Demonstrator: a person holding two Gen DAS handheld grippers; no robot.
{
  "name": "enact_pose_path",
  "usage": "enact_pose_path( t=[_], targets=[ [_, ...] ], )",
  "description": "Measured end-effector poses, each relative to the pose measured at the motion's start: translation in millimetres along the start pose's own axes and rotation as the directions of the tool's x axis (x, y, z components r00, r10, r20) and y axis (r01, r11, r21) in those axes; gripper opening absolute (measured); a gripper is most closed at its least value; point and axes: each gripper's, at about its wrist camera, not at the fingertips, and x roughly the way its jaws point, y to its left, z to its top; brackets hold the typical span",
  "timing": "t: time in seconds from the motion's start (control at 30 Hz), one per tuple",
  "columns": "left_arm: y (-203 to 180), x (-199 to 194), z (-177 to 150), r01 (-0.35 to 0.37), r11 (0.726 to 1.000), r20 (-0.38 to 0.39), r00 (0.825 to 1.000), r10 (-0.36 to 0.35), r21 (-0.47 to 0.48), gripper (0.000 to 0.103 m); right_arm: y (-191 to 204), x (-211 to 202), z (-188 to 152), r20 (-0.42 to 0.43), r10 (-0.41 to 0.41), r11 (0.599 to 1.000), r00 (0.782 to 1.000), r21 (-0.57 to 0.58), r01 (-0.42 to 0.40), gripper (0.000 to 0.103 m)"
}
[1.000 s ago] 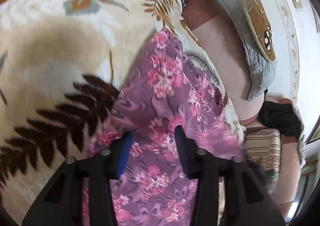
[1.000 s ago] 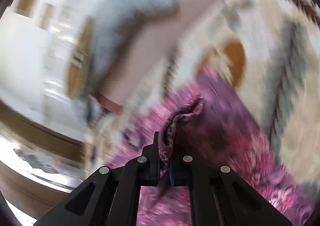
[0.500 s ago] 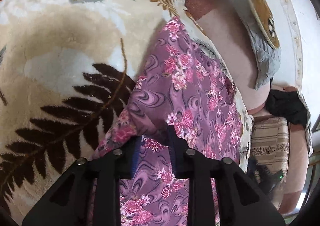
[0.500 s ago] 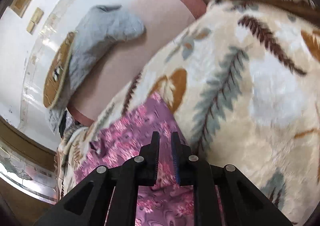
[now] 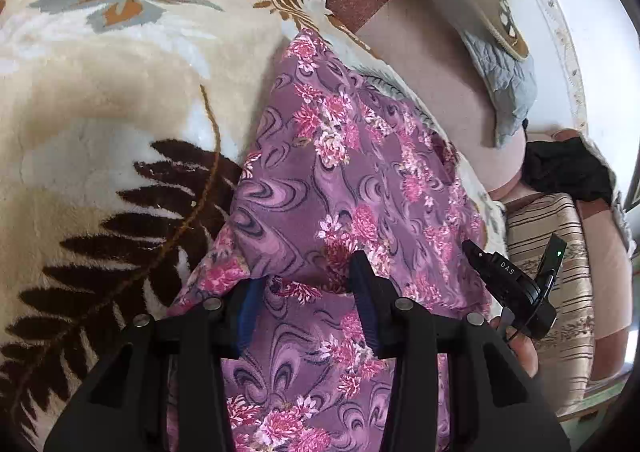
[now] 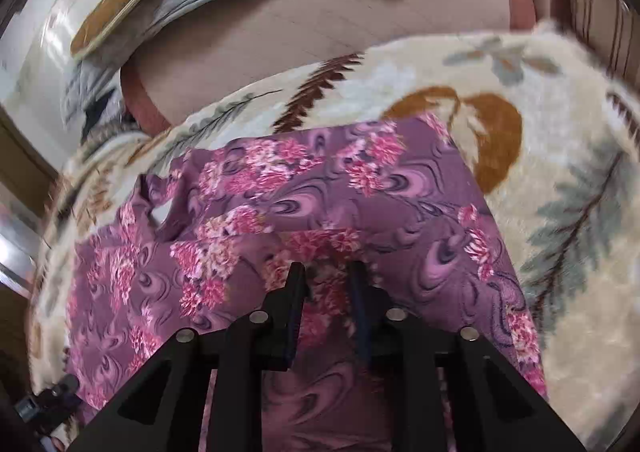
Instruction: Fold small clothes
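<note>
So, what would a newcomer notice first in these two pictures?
First the purple floral garment, spread flat in the middle of both views on a cream blanket with big brown and grey leaves. Then the left gripper, open just above the cloth, and the right gripper, also open over it.
</note>
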Motion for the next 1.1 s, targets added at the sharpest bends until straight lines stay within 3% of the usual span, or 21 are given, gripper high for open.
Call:
enact_pose_path(
  t=[0.1,0.17,0.37,0.53,0.9,1.1],
  targets=[
    [0,0,0,-0.003,1.0,-0.014,1.0,0.003,-0.002,0.04,14,-25,-14,-0.015,0.069,0.996,0.997,-0.057,-0.07,0.027],
    [-3,-1,-2,-0.028,1.0,-0.031,0.999,0.028,-0.005,0.04,14,-34,-30,-0.05,0.107,0.992,0.993,-0.068,-0.11,0.033],
    [-10,-25,-27,-0.095,0.995,-0.107,0.989,0.099,0.033,0.041,-14,-56,-87,-0.207,0.103,0.991,0.973,-0.066,-0.119,0.038],
    [-2,-67,-55,-0.175,0.98,-0.126,0.974,0.187,0.098,0.047,-36,-86,-119,-0.26,0.129,0.986,0.957,-0.073,-0.153,0.038],
    [31,-125,-124,-0.217,0.96,-0.231,0.939,0.254,0.175,0.05,-71,-144,-175,-0.282,0.156,0.98,0.947,-0.072,-0.183,0.038],
    [38,-130,-170,-0.18,0.963,-0.302,0.924,0.235,0.2,0.051,-107,-176,-191,-0.248,0.094,0.993,0.964,-0.051,-0.11,0.039]
  ],
)
